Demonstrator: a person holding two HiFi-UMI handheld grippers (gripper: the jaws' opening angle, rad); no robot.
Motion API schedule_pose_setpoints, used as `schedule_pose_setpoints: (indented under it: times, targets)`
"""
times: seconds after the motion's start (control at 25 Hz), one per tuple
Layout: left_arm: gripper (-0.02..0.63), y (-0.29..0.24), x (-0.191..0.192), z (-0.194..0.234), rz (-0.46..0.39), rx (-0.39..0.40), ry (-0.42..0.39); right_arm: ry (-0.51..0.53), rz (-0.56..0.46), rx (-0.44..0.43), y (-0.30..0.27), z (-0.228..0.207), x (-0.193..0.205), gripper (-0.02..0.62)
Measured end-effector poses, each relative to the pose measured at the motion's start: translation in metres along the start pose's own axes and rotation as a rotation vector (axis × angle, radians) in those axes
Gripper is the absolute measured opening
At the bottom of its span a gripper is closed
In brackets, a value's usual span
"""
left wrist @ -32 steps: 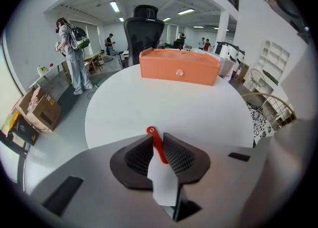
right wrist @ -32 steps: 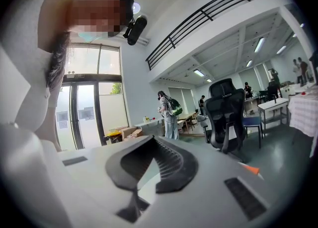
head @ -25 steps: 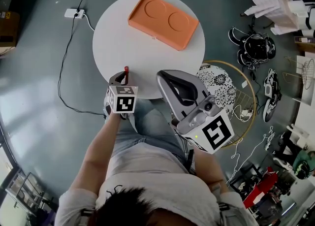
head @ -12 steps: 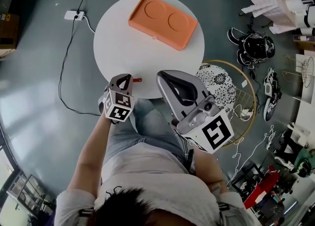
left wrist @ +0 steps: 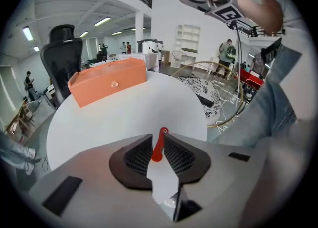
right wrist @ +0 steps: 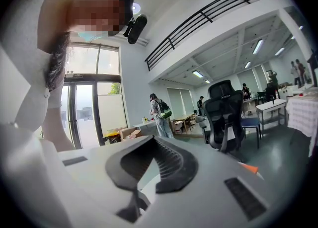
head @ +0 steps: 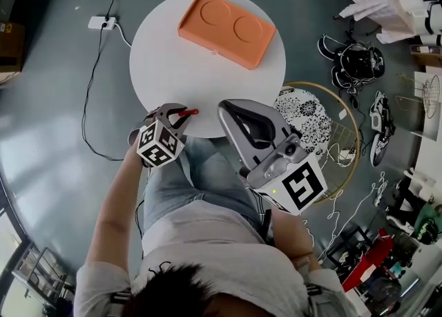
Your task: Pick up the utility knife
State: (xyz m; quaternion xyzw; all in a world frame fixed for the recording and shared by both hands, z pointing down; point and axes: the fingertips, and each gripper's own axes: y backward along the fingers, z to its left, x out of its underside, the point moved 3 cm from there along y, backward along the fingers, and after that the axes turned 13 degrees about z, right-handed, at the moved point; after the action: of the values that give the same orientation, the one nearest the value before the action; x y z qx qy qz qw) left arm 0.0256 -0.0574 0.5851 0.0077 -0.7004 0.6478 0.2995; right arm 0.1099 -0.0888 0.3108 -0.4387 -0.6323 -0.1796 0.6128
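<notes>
The slim red utility knife (head: 188, 111) sticks out to the right of my left gripper (head: 176, 110), over the near edge of the round white table (head: 207, 81). In the left gripper view the knife (left wrist: 158, 147) stands edge-on between the two dark pads of the left gripper (left wrist: 161, 135). They close on it near the tips. Those jaws have just been opening a little, and the knife is still between them. My right gripper (head: 231, 107) hovers level beside the table's near right edge. Its tips meet on nothing in the right gripper view (right wrist: 153, 139).
An orange tray (head: 226, 29) with two round hollows lies at the table's far side, also in the left gripper view (left wrist: 107, 85). A power strip (head: 98, 22) and cable lie on the floor at left. A gold wire ring stand (head: 324, 136) and shoes (head: 356, 63) are at right.
My left gripper has slid left along the table's near edge and rolled. The knife pointed up the view a second ago and now points right. The right gripper has kept still.
</notes>
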Motion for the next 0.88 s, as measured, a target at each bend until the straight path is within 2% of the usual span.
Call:
schedule_pose_setpoints:
  times: [0.12, 0.32, 0.52, 0.6, 0.68, 0.76, 0.88]
  targets:
    - [0.081, -0.008, 0.005, -0.004, 0.043, 0.017, -0.05, 0.0, 0.0, 0.002, -0.001, 0.0, -0.001, 0.008]
    - [0.081, -0.013, 0.006, -0.003, 0.05, 0.016, -0.068, -0.004, 0.002, 0.006, -0.001, -0.001, 0.001, 0.009]
    - [0.06, -0.013, 0.001, -0.008, 0.094, -0.003, -0.136, -0.005, 0.002, 0.0, -0.004, 0.001, 0.0, 0.008]
    - [0.049, -0.009, 0.0, -0.006, 0.081, -0.016, -0.115, -0.001, 0.001, -0.001, -0.006, 0.004, -0.003, 0.009]
    - [0.009, -0.002, -0.002, -0.001, 0.054, -0.027, -0.066, 0.001, 0.001, 0.001, -0.007, 0.007, -0.004, 0.009]
    - [0.008, -0.001, -0.001, 0.003, 0.044, -0.024, -0.029, -0.002, 0.002, 0.009, -0.006, 0.008, -0.003, 0.008]
    - [0.008, -0.001, 0.003, 0.007, 0.047, -0.021, -0.016, -0.006, -0.001, 0.024, -0.005, 0.009, -0.004, 0.009]
